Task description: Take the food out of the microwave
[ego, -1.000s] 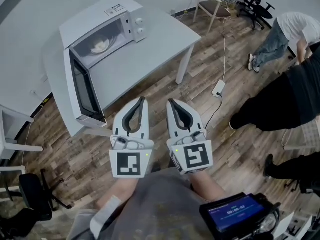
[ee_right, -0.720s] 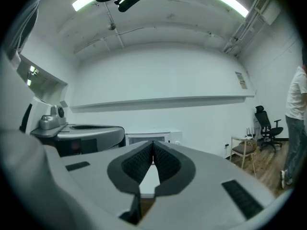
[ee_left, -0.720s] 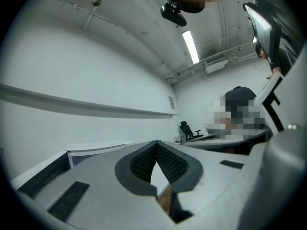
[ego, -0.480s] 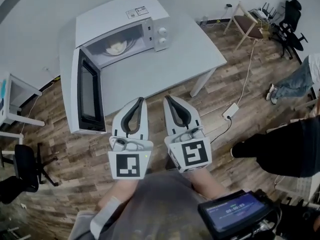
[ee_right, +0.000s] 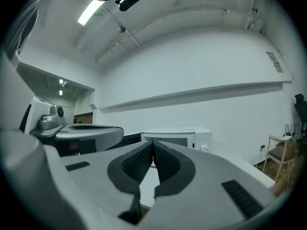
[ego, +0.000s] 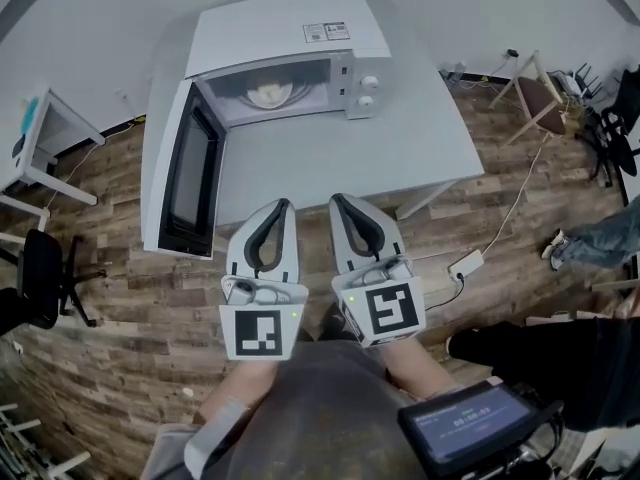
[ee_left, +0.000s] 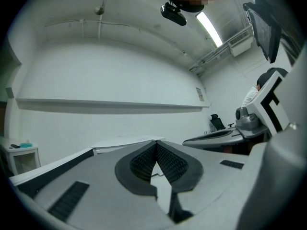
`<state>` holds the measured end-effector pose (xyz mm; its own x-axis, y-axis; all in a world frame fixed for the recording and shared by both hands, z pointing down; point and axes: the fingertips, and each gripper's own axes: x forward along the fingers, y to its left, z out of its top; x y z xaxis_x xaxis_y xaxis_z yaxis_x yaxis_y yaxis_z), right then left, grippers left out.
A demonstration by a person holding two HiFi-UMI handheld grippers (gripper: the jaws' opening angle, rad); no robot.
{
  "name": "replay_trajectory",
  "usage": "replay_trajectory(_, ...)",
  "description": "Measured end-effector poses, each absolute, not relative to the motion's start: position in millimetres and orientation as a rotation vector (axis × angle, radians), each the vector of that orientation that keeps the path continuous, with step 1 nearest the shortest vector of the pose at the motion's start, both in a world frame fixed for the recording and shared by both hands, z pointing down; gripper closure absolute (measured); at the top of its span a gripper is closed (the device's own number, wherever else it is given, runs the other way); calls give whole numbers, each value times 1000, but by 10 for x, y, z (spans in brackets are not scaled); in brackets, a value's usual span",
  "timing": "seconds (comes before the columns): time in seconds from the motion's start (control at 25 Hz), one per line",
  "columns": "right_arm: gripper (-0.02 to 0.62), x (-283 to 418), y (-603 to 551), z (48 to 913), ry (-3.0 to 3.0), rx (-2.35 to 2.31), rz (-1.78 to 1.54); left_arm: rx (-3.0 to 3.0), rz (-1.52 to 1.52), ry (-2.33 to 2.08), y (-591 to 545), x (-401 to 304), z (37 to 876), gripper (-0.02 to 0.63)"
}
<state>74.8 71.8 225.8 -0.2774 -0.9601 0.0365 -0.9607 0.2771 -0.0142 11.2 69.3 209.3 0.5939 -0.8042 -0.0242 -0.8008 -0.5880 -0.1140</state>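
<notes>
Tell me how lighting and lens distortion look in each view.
Head view: even, soft light, fisheye bending the table edges, microwave sharp. Left gripper view: strong barrel curve, ceiling light glaring, dark corners. Right gripper view: same curve and vignette, bright light strip.

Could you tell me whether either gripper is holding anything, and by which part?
Nothing is held: the left gripper and right gripper are both shut and empty, and the food sits inside the open microwave.

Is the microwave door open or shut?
Open. The door hangs swung out to the left, and the plate of food shows inside the microwave.
</notes>
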Motion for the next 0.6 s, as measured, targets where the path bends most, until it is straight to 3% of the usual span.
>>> replay_trajectory(0.6, 588, 522, 52, 2443, -2519, 1767, 80, -2707, -62, 1486, 54, -142, 2312, 598)
